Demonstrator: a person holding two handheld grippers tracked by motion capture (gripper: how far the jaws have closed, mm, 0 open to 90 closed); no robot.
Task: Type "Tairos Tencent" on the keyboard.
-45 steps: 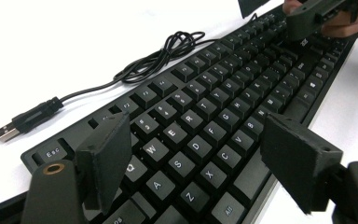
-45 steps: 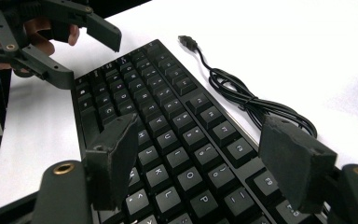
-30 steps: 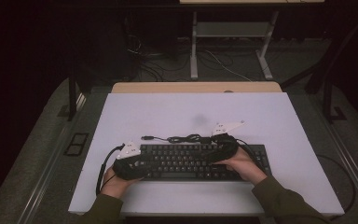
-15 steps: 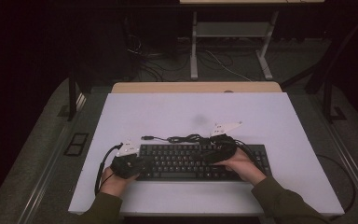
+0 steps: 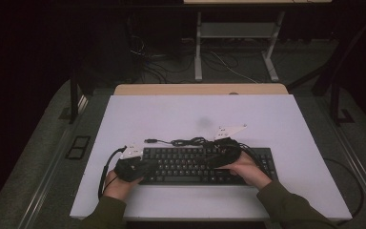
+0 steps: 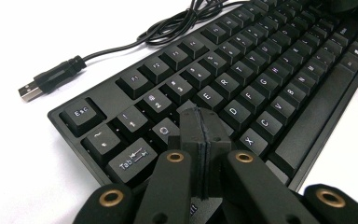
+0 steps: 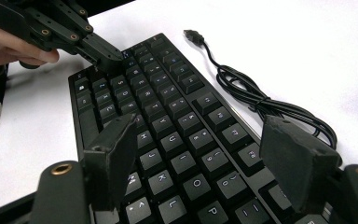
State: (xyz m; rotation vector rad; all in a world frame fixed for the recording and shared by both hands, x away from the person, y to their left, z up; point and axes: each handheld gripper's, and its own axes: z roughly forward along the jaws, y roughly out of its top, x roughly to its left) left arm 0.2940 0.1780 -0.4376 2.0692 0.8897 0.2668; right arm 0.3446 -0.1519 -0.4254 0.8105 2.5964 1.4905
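On the white table [image 5: 181, 114] sits a black keyboard [image 5: 195, 164], near the person's edge, with its cable [image 5: 190, 141] bunched just behind it and the USB plug [image 6: 30, 91] lying loose on the tabletop. The left gripper [image 6: 200, 123] has just been closing and is now pinched fully together with nothing between the jaws, tips down on the keys around W. The right gripper [image 7: 200, 154] hangs over the keyboard's right half, jaws spread wide and holding nothing.

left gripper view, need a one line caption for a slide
Left gripper, jaws shut with nothing between them, tips over the left-end keys of a black keyboard, its loose USB plug on the white table.
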